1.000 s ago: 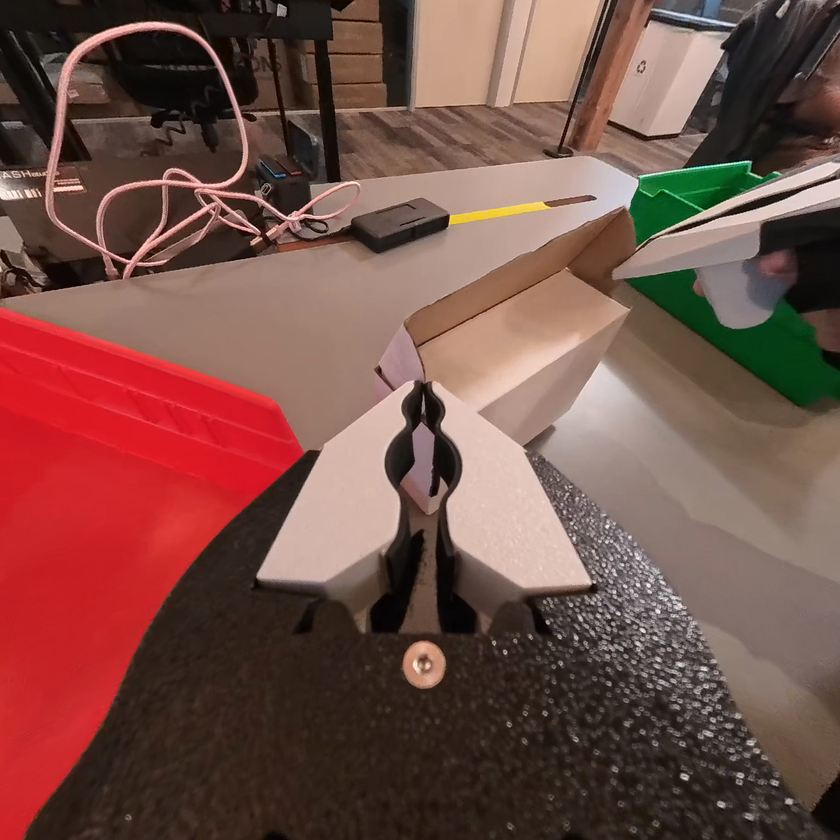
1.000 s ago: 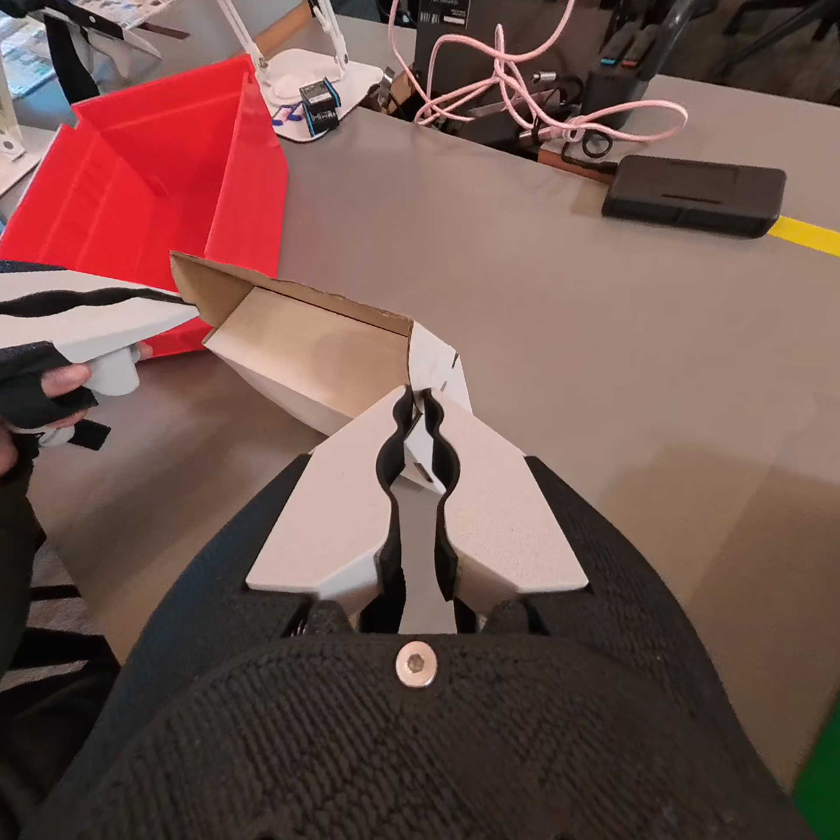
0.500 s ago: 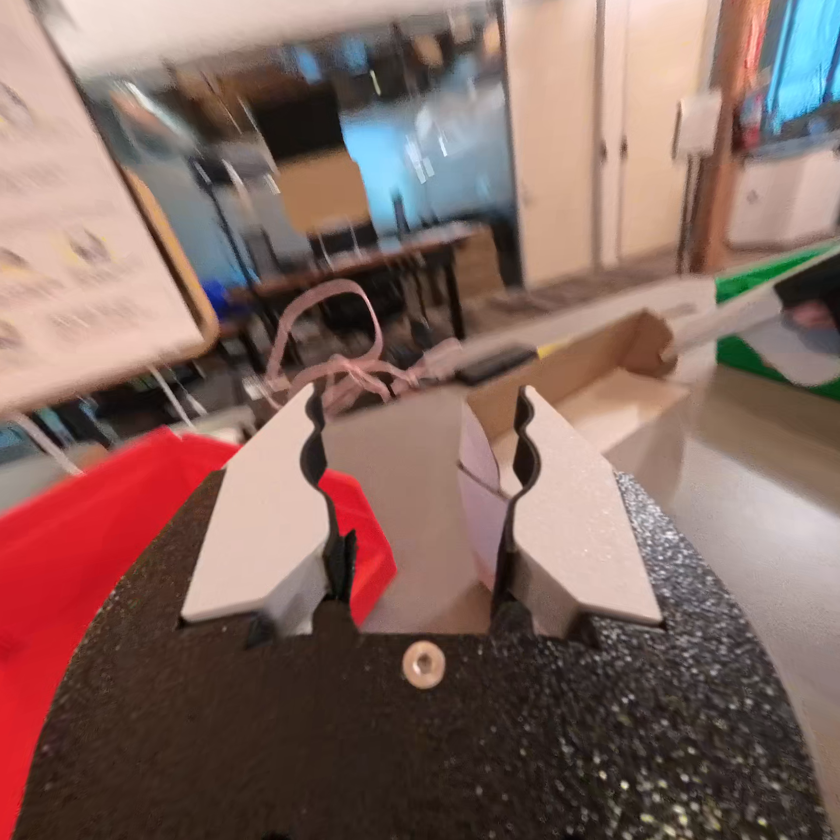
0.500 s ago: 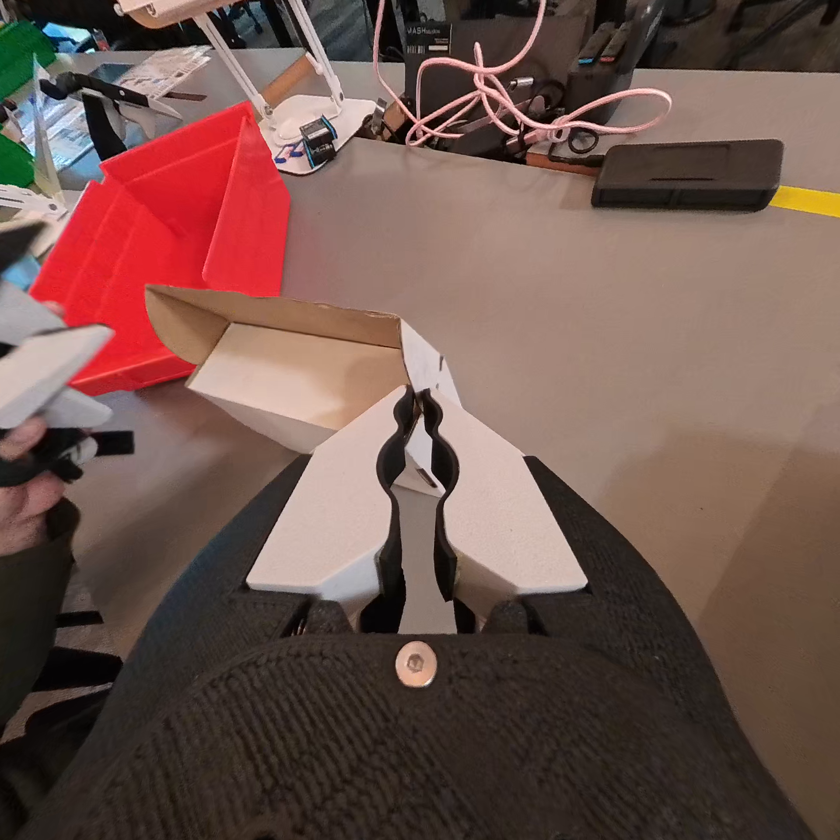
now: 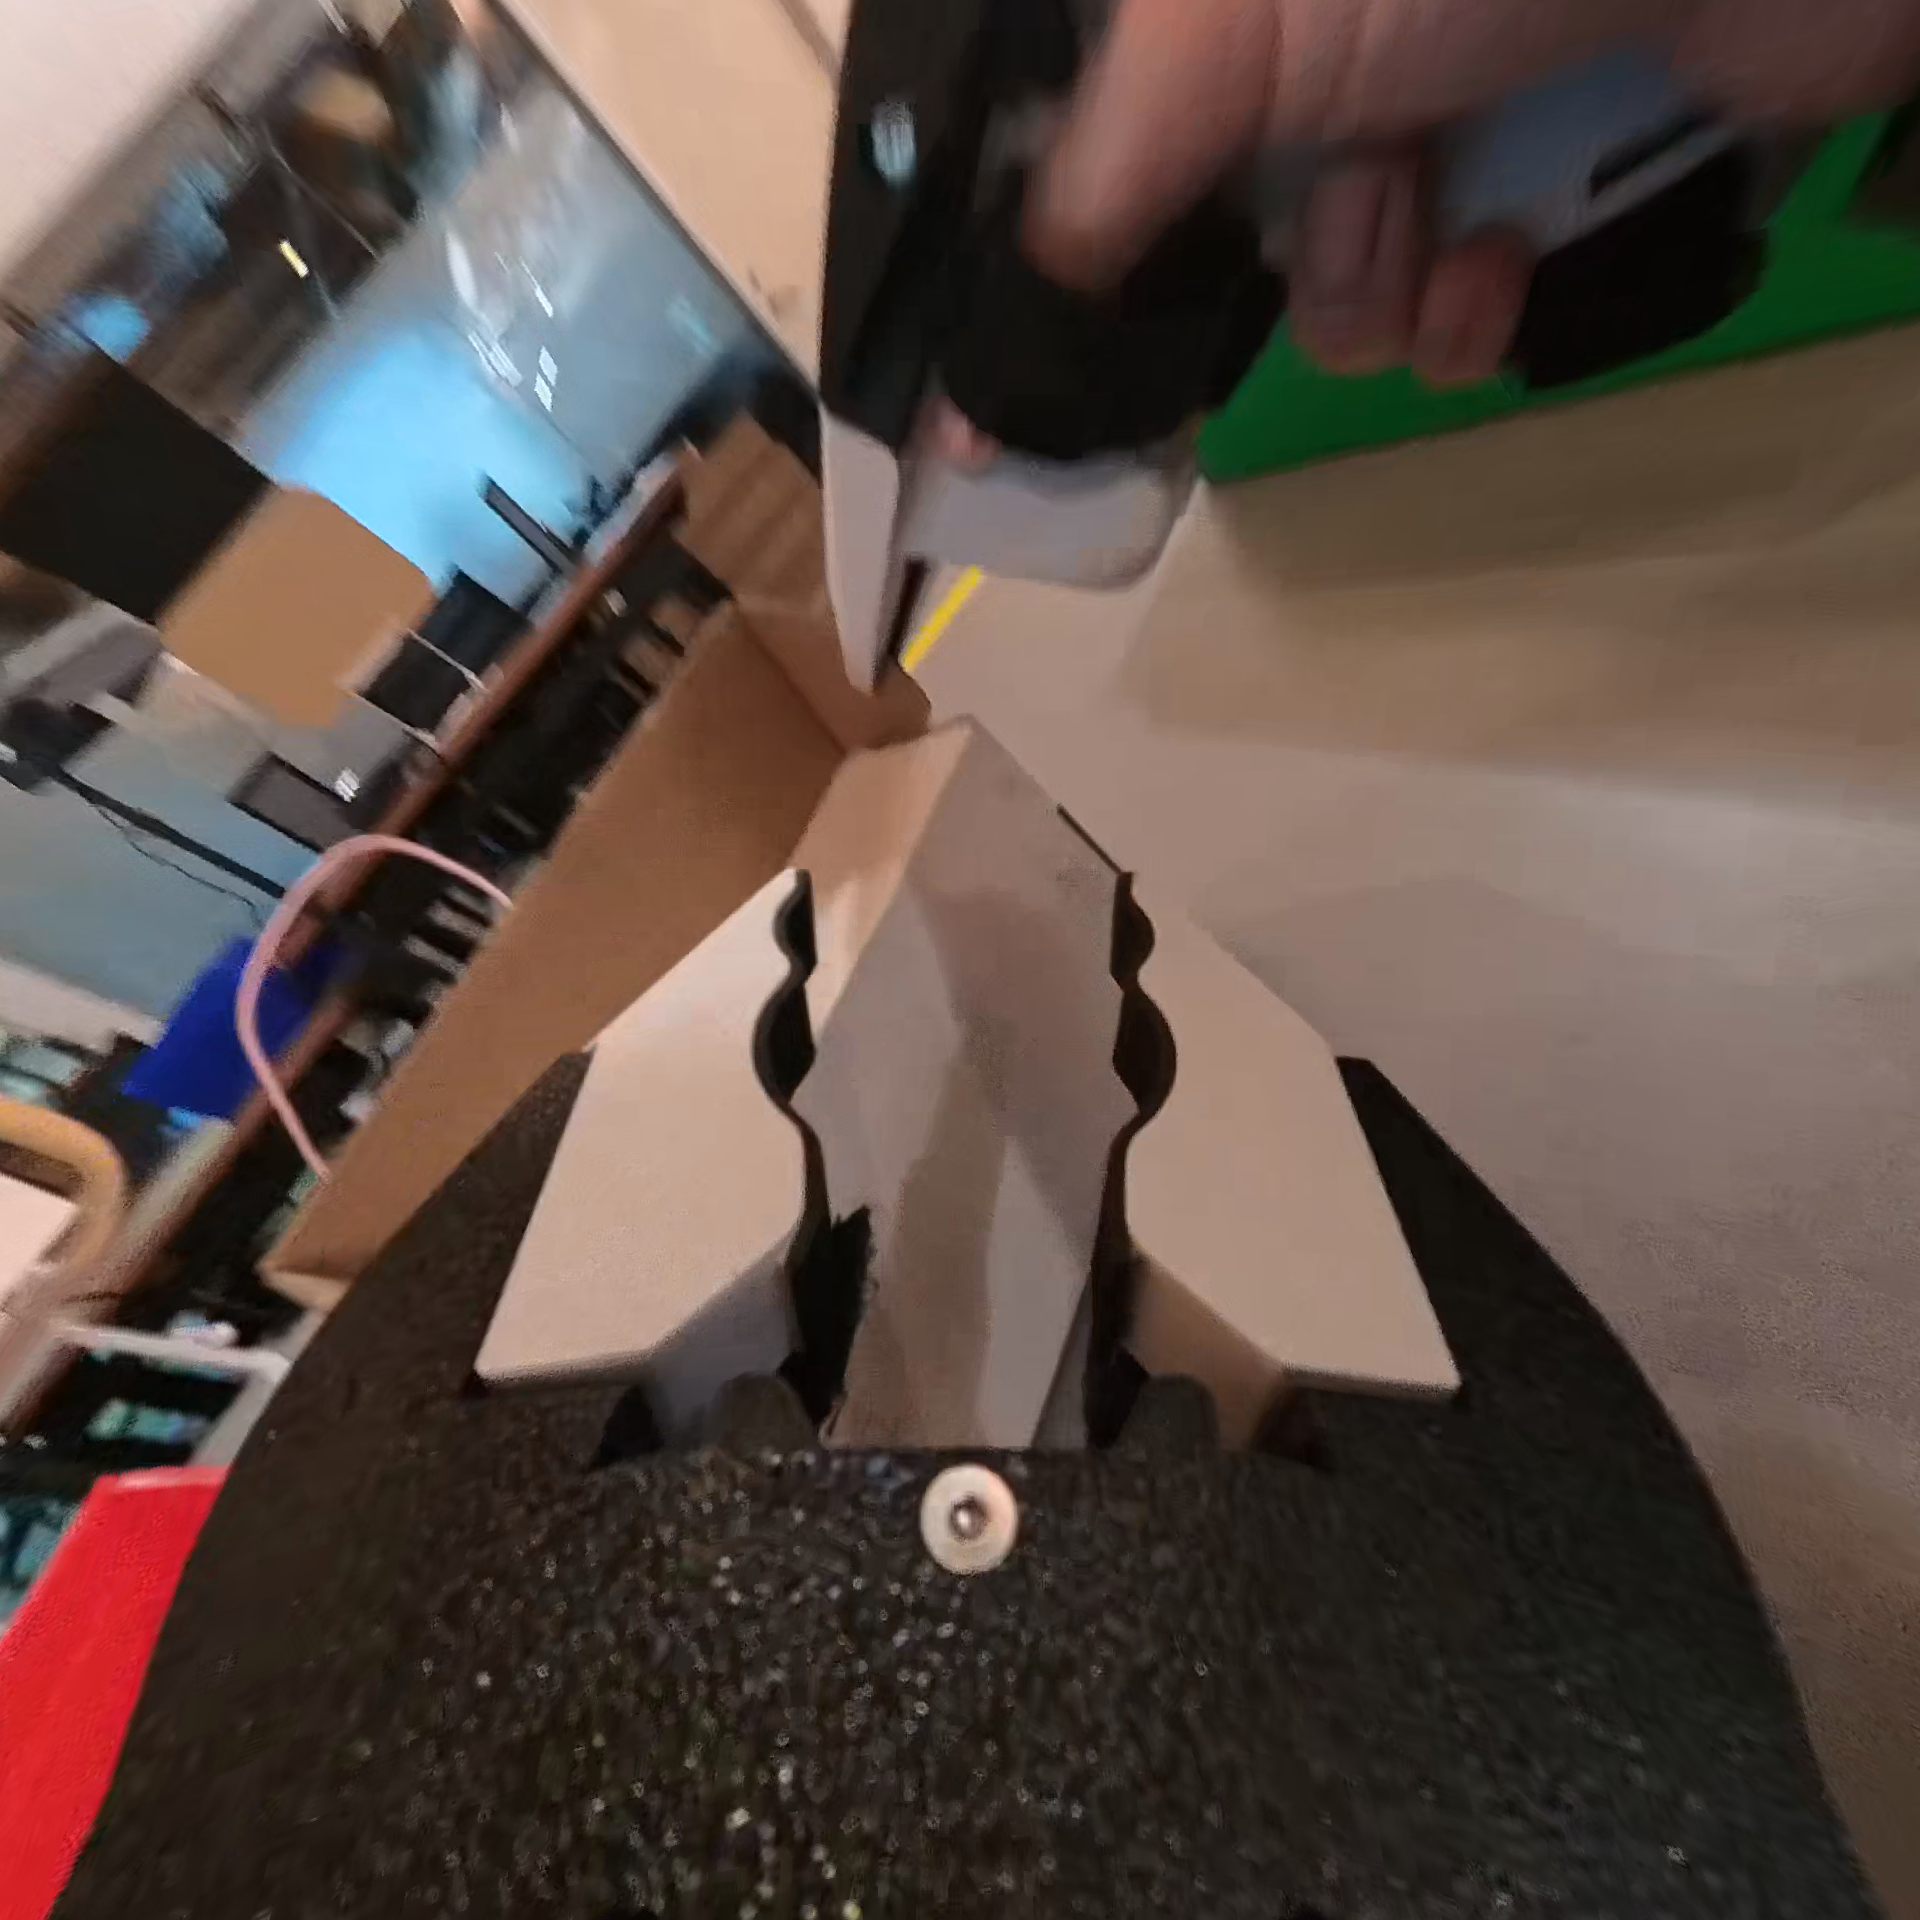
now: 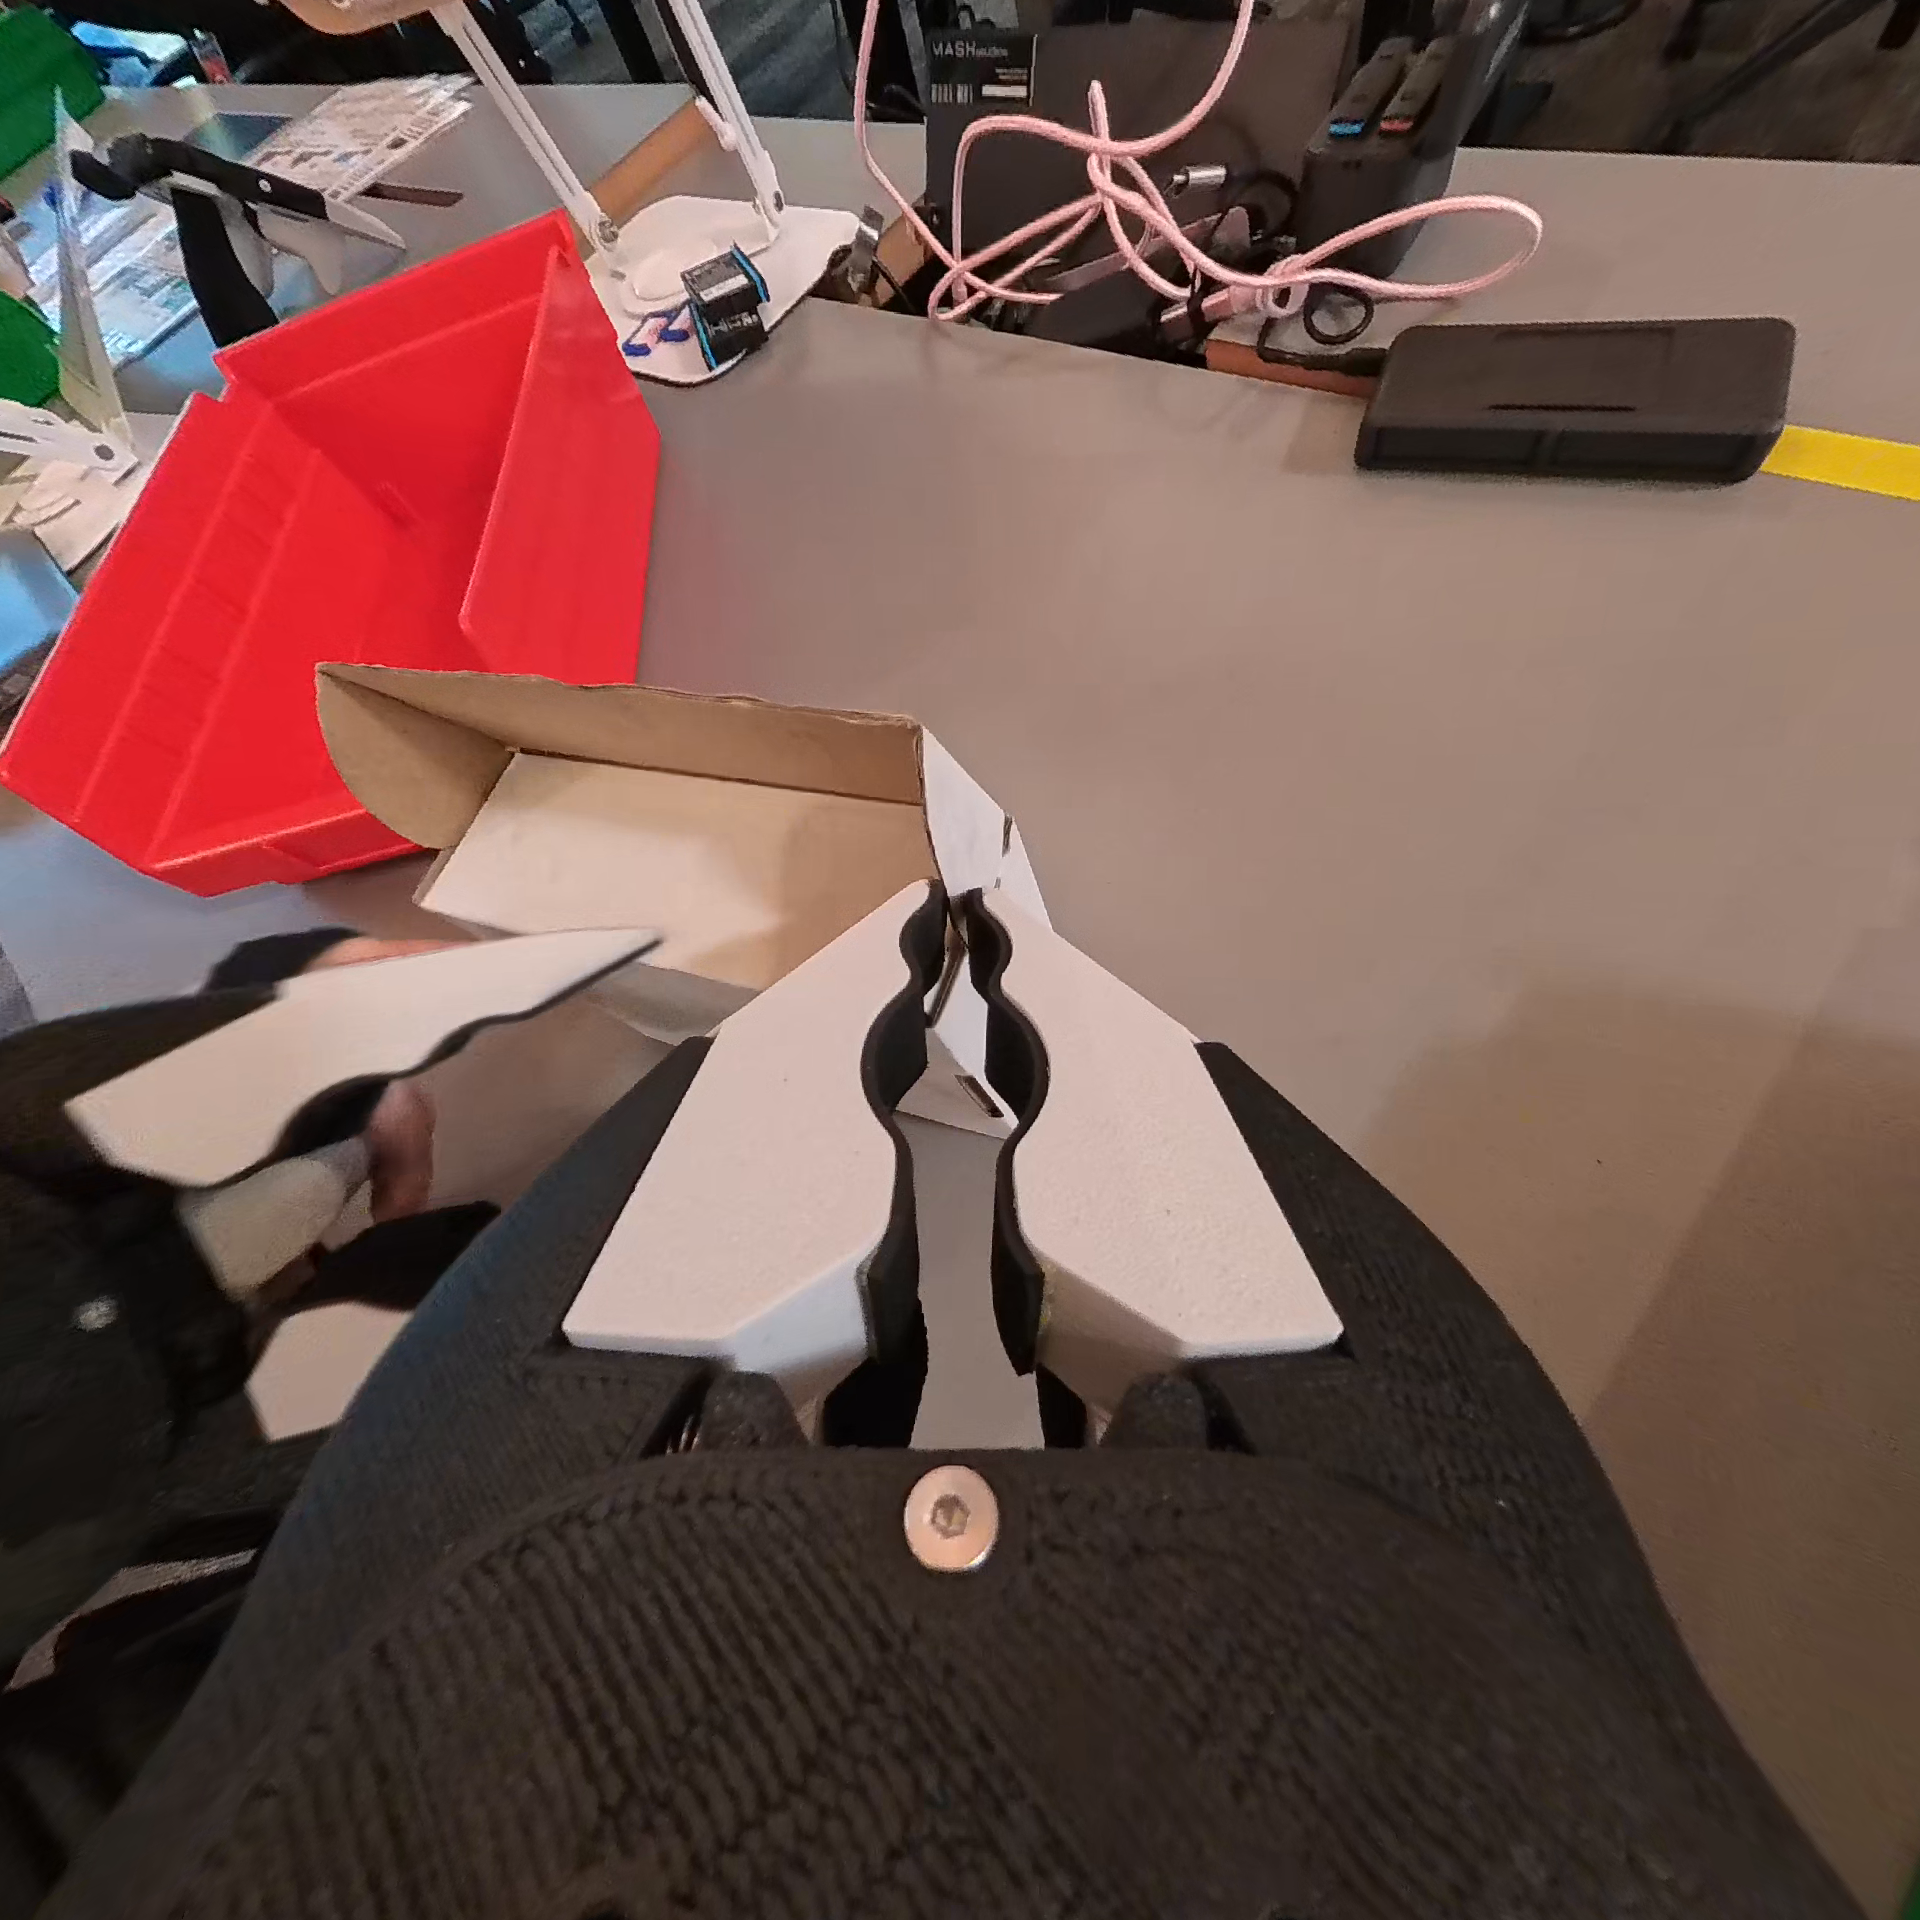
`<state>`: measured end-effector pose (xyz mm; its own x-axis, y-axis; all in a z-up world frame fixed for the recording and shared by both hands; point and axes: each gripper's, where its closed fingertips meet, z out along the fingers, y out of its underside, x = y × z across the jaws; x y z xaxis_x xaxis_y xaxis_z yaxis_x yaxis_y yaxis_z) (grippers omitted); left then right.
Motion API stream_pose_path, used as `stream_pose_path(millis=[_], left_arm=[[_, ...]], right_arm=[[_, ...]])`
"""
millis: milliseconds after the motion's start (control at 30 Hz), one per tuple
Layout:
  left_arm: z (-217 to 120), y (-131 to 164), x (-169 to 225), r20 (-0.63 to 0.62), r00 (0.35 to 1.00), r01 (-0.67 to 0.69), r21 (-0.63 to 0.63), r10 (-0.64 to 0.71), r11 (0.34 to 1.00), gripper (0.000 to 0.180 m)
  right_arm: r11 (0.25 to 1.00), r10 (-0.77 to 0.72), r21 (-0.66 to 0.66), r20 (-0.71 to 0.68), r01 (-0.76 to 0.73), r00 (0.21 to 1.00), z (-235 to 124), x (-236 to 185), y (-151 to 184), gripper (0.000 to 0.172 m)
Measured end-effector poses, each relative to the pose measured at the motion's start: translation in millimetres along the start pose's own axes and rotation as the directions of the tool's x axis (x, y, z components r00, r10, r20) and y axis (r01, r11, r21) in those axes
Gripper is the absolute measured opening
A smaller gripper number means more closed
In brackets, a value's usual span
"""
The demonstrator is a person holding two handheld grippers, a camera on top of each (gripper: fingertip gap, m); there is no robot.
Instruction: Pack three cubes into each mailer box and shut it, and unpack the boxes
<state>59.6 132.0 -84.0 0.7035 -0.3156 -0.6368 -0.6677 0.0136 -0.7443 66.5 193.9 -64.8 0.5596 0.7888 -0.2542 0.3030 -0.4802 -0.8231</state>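
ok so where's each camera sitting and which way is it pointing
Left wrist view: on the left gripper, tilted, looking along its jaws at the mailer box standing between them; the right gripper and a hand show beyond.
Right wrist view: on the right gripper, looking across the table; its jaws pinch the box's corner flap; the left gripper shows.
Shared: the box, the red bin.

We see the mailer box [image 6: 665, 862] lying on the bench [image 6: 1299, 727], its lid flap standing up along the far side. A bin [image 6: 343, 582] sits just behind the box to the left, a flat case [image 6: 1574, 395] lies well beyond it to the right, and a tangle of cable [image 6: 1143, 239] lies behind the case to its left. Our right tool [image 6: 956, 904] pinches the box's near right flap; our left tool [image 5: 961, 904] straddles the box's near left end. In the left wrist view a second bin [image 5: 1714, 332] stands beyond the right tool
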Motion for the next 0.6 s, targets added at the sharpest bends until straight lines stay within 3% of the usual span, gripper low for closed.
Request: stream_pose_path(millis=[67, 200, 600], left_arm=[[7.6, 15.8, 4.5, -0.036, 0.999, 0.003, -0.097, -0.007, 0.995, 0.059], [9.3, 18.7, 5.5, -0.016, 0.998, -0.057, -0.137, 0.056, 0.989, 0.062], [6.1, 12.6, 5.3, -0.053, 0.997, 0.046, -0.077, -0.050, 0.996, 0.061]], right_arm=[[1.000, -0.004, -0.001, 0.003, 0.004, 1.000, -0.1, -1.0, -1.0, 0.001], [1.000, -0.004, -0.006, 0.013, 0.004, 1.000, -0.2, -2.5, -2.0, 0.002], [1.000, 0.023, 0.000, 0.035, -0.023, 0.999, 0.8, -6.2, -1.8, 0.002]])
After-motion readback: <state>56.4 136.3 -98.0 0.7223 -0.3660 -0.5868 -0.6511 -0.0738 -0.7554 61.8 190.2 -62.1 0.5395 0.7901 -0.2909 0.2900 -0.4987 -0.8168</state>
